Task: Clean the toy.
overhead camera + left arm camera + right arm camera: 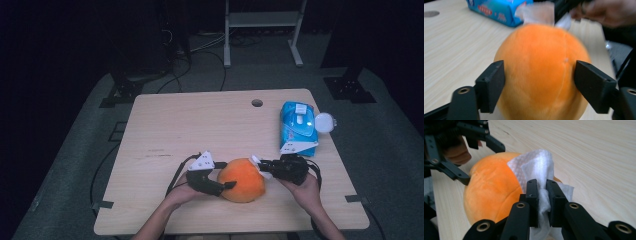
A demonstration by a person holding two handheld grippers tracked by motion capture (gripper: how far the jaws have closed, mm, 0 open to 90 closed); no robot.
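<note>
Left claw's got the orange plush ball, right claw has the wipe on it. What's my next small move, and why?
Probably drag the right claw across the orange plush ball, keeping the wipe pressed on. The wipe is pinched in its jaws and already lies on the ball's top, while the left claw braces the ball on both sides, so it should stay put.

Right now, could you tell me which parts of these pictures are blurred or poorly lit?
High view: the table is lit, the room around it nearly black. Left gripper view: the orange plush ball is soft, the white wipe and hand behind it smeared. Right gripper view: the wipe is sharp in the right gripper.
</note>
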